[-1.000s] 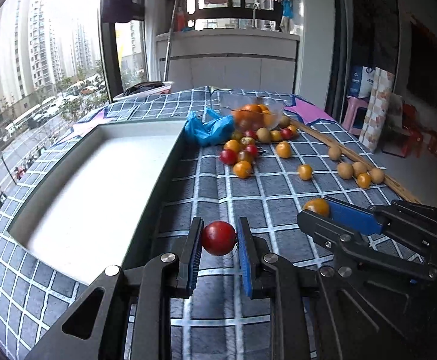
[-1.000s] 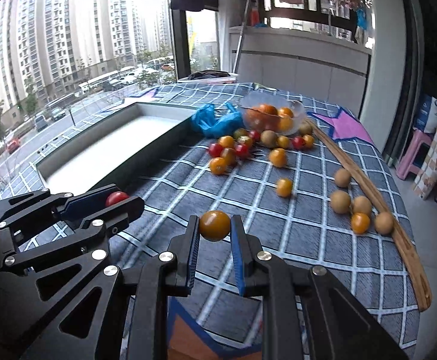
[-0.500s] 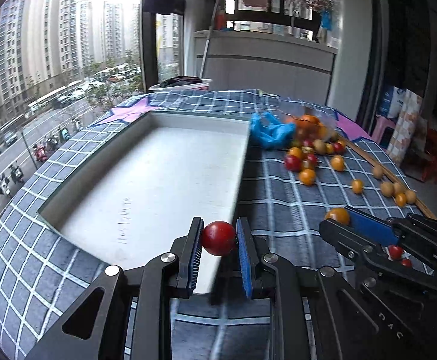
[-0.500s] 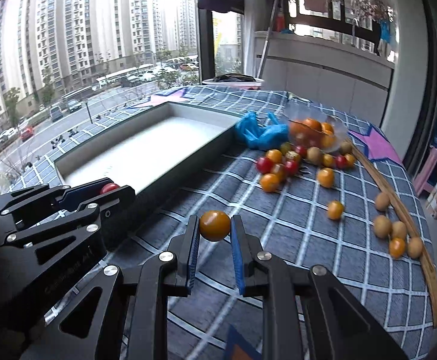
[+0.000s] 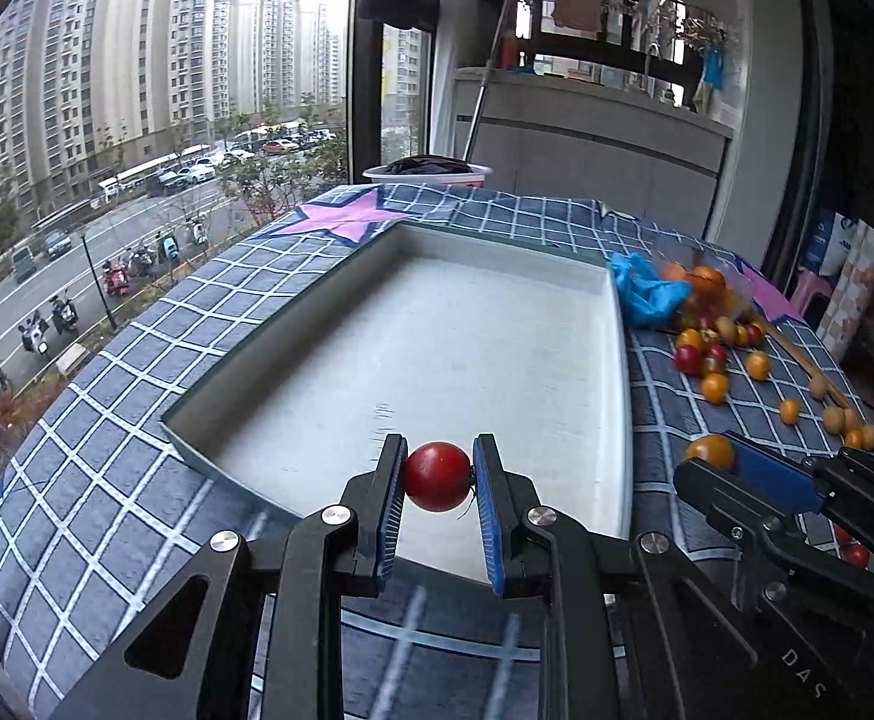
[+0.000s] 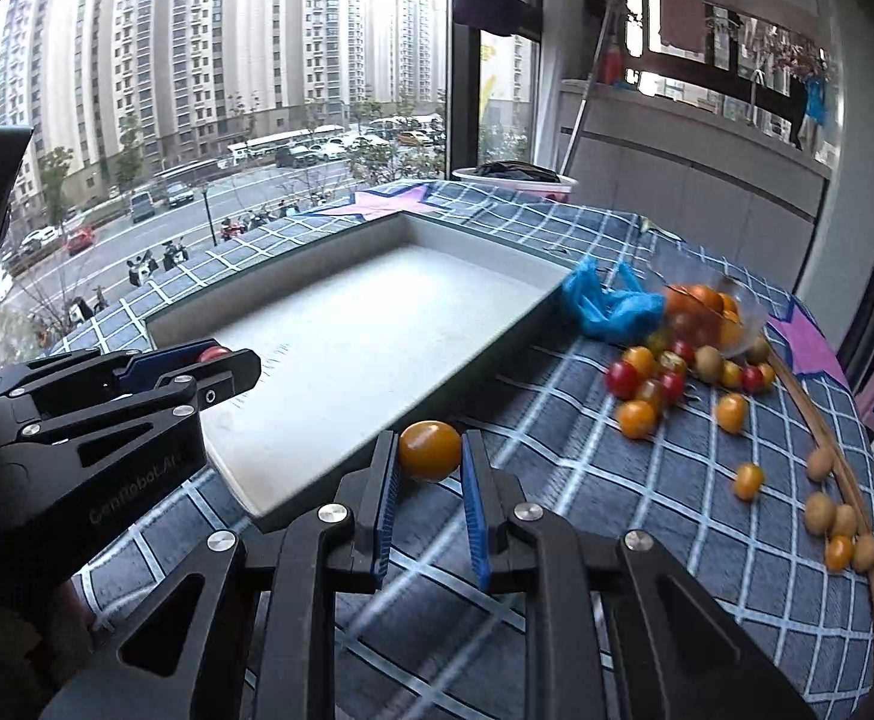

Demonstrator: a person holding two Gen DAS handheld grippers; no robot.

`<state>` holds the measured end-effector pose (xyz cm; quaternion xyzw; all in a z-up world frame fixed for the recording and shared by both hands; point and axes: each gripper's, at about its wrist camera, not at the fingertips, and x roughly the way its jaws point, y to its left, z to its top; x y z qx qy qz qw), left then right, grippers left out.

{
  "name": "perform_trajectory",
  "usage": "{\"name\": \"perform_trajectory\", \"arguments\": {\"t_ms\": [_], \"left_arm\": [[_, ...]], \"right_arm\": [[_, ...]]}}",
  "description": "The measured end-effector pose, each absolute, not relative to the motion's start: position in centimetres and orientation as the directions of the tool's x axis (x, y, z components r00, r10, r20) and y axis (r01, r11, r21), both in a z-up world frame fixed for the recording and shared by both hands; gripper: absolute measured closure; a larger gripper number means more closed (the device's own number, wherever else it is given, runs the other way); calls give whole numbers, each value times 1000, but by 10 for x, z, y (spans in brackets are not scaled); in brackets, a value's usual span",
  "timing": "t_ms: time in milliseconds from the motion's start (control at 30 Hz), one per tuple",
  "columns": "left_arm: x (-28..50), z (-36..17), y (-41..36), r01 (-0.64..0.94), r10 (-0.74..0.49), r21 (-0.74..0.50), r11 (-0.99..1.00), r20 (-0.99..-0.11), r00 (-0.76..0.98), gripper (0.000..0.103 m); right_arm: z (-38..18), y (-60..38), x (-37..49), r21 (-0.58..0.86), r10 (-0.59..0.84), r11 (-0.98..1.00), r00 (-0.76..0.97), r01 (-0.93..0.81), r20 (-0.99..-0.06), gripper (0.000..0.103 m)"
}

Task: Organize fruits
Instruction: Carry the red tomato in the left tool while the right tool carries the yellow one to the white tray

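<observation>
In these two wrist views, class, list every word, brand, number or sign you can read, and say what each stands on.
"GenRobot.AI": raised lettering on the black body of the left gripper, right wrist view; the last letters are faint.
"DAS": on the body of the right gripper, left wrist view, cut off at the frame edge.
Faint marks on the floor of the white tray: too small to read.

A bench covered by a blue checked cloth [image 5: 137, 384] with pink stars fills the middle of both views. On it, at the centre, lies a shallow white tray [image 5: 613, 396]. At the right of the frame a crumpled blue bag [image 6: 607, 303] touches the tray's far corner, beside a clear bowl [image 6: 742, 312] of fruit. Loose small tomatoes [image 6: 646, 390] are scattered before it, and a wooden strip [image 6: 850, 480] runs along the right edge.
</observation>
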<state>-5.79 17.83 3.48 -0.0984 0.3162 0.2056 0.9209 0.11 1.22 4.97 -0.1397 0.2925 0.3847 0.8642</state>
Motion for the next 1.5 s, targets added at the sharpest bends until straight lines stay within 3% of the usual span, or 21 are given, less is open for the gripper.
{"name": "perform_trajectory", "arguments": {"t_ms": [667, 1500], "left_arm": [[-38, 22, 238, -476, 311, -55, 878, -691, 653, 79], [-17, 17, 240, -428, 261, -50, 902, -728, 634, 79]], "right_arm": [[41, 73, 11, 7, 595, 618, 462, -786, -658, 81], [35, 89, 27, 30, 555, 641, 437, -767, -708, 80]]}}
